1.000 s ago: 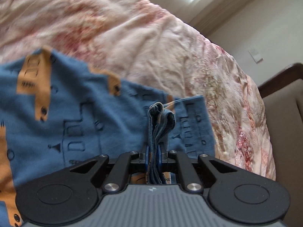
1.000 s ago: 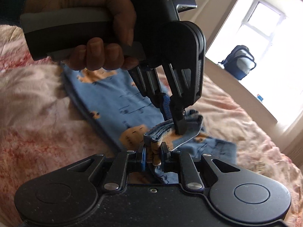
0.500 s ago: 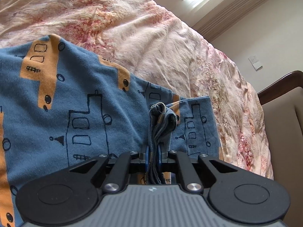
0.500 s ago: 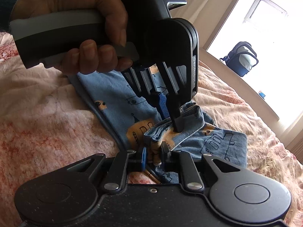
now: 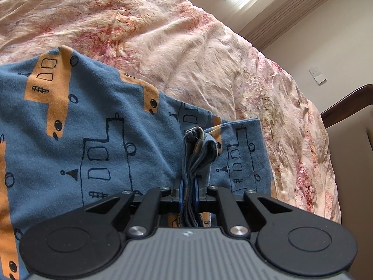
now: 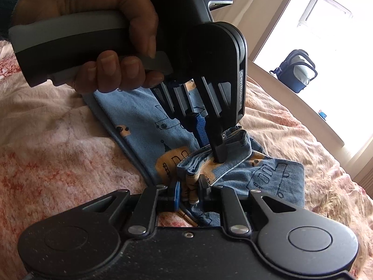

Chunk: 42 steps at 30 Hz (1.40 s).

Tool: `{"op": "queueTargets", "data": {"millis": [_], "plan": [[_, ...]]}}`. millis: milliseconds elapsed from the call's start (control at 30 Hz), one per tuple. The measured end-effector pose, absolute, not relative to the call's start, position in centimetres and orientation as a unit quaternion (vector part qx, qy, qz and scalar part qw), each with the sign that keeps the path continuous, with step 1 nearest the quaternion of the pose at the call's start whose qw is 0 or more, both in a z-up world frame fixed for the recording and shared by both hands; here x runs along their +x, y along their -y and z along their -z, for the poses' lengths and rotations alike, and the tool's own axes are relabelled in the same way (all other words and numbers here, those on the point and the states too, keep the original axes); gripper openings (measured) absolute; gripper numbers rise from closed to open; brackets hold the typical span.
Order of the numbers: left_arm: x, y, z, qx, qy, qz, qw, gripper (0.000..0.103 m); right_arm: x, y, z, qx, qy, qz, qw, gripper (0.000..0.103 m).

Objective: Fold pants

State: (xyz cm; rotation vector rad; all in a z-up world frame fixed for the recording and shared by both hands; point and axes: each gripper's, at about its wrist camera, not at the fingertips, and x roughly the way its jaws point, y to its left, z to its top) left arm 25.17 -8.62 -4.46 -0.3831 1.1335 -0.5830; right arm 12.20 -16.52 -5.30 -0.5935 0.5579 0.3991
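Note:
Blue pants (image 5: 98, 140) with orange patches and black line drawings lie spread on a pink floral bedspread (image 5: 186, 46). My left gripper (image 5: 189, 192) is shut on a bunched edge of the pants, which sticks up between its fingers. My right gripper (image 6: 189, 192) is shut on another bunched edge of the same pants (image 6: 144, 121). In the right wrist view the left gripper (image 6: 215, 150) comes down from above, held by a hand, and pinches the cloth just beyond my right fingertips.
The bedspread (image 6: 46, 140) fills most of both views. A dark wooden chair frame (image 5: 345, 107) stands at the bed's right edge. A dark blue backpack (image 6: 296, 72) sits by a bright window. A wall switch (image 5: 317, 75) is on the wall.
Both grippers have come lower and closer to the bed with the cloth in them. More of the pants now lies flat on the bedspread. Both grips are unchanged.

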Motion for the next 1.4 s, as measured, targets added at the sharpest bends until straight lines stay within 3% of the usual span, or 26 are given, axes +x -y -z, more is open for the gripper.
{"op": "queueTargets", "data": {"millis": [400, 767, 1400], "plan": [[25.1, 7.8, 2.0, -0.186, -0.512, 0.285, 0.789, 0.009, 12.2, 16.8, 3.8, -0.263, -0.254, -0.186, 0.912, 0.017], [24.1, 1.0, -1.6, -0.18, -0.489, 0.27, 0.81, 0.009, 11.8, 13.1, 0.3, -0.252, -0.229, -0.246, 0.908, 0.017], [23.4, -7.2, 4.4, -0.229, -0.508, 0.21, 0.803, 0.012, 12.8, 5.6, 4.2, -0.281, -0.269, -0.333, 0.859, 0.018]]}}
